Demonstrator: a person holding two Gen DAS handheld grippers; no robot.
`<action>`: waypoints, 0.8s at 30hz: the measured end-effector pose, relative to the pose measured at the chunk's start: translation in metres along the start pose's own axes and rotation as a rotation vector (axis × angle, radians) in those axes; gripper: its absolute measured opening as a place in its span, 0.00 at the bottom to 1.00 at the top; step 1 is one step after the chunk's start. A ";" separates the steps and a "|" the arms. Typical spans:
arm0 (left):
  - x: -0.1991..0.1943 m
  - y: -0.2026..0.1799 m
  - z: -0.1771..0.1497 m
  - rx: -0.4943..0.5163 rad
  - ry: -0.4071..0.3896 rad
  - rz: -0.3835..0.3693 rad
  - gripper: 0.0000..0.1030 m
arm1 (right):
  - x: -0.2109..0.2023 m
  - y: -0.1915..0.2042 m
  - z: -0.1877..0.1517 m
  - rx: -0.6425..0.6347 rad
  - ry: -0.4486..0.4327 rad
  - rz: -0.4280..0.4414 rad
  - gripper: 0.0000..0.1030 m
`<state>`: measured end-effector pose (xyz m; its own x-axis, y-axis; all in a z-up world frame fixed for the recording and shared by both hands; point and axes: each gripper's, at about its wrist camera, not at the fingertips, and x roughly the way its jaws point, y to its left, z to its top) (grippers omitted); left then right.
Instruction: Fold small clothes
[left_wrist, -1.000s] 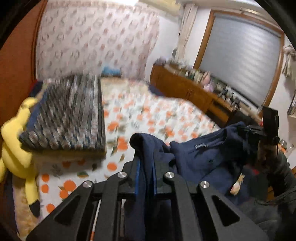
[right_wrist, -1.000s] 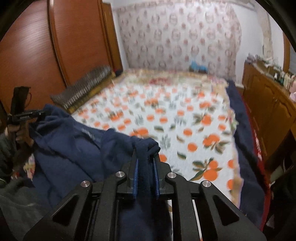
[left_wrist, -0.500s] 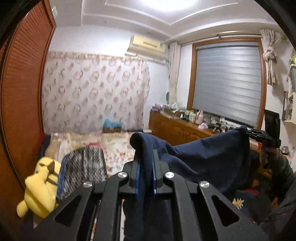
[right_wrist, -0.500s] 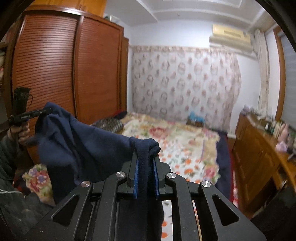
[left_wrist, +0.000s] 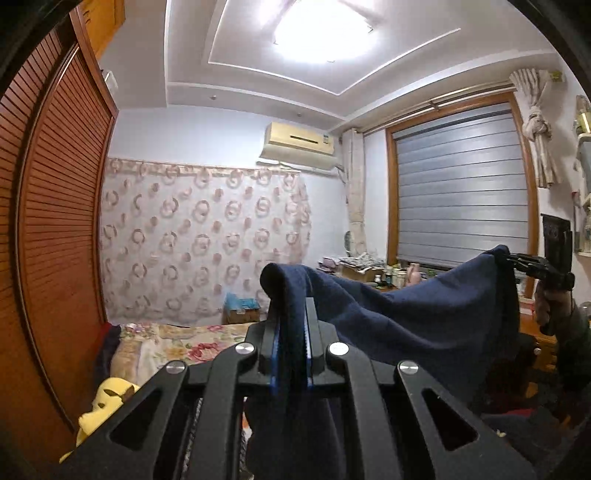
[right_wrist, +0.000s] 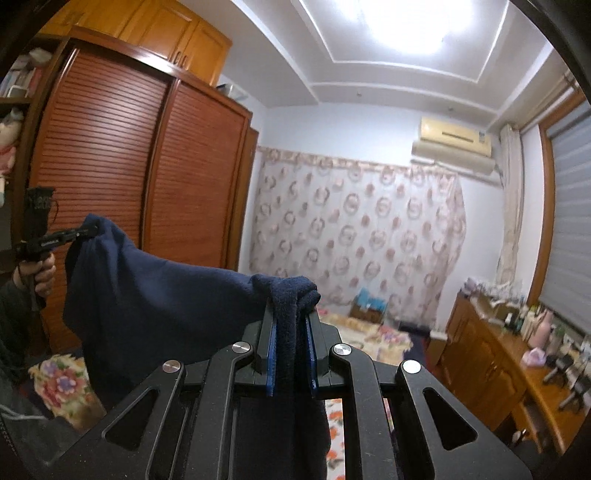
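A navy blue garment (left_wrist: 413, 317) hangs in the air, stretched between both grippers. My left gripper (left_wrist: 290, 325) is shut on one top corner of it. My right gripper (right_wrist: 290, 325) is shut on the other corner; the cloth (right_wrist: 155, 302) sags between them. The right gripper also shows at the far right of the left wrist view (left_wrist: 517, 260), and the left gripper at the left of the right wrist view (right_wrist: 79, 232). The garment's lower part is hidden behind the gripper bodies.
The bed with a floral, orange-print cover (right_wrist: 373, 334) lies below and ahead. A yellow plush toy (left_wrist: 105, 402) sits at the bed's left by the wooden wardrobe (right_wrist: 110, 192). A cluttered wooden dresser (right_wrist: 498, 354) runs along the right under the window.
Both grippers have risen and tilted up with the garment, lifting it off the bed. The view has swung from the bed surface to the walls and ceiling.
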<state>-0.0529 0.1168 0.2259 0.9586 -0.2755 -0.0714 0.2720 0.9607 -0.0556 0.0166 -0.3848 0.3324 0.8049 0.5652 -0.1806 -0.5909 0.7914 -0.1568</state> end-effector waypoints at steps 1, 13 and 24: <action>0.014 0.005 0.001 0.000 0.012 0.015 0.06 | 0.007 -0.005 0.005 -0.005 0.006 -0.007 0.10; 0.250 0.090 -0.126 -0.044 0.430 0.221 0.27 | 0.291 -0.108 -0.119 0.121 0.483 -0.286 0.28; 0.225 0.042 -0.186 -0.033 0.538 0.137 0.52 | 0.294 -0.102 -0.219 0.256 0.578 -0.208 0.30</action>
<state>0.1588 0.0892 0.0219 0.8044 -0.1351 -0.5785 0.1372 0.9897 -0.0404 0.3017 -0.3500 0.0821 0.6999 0.2354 -0.6743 -0.3376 0.9410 -0.0219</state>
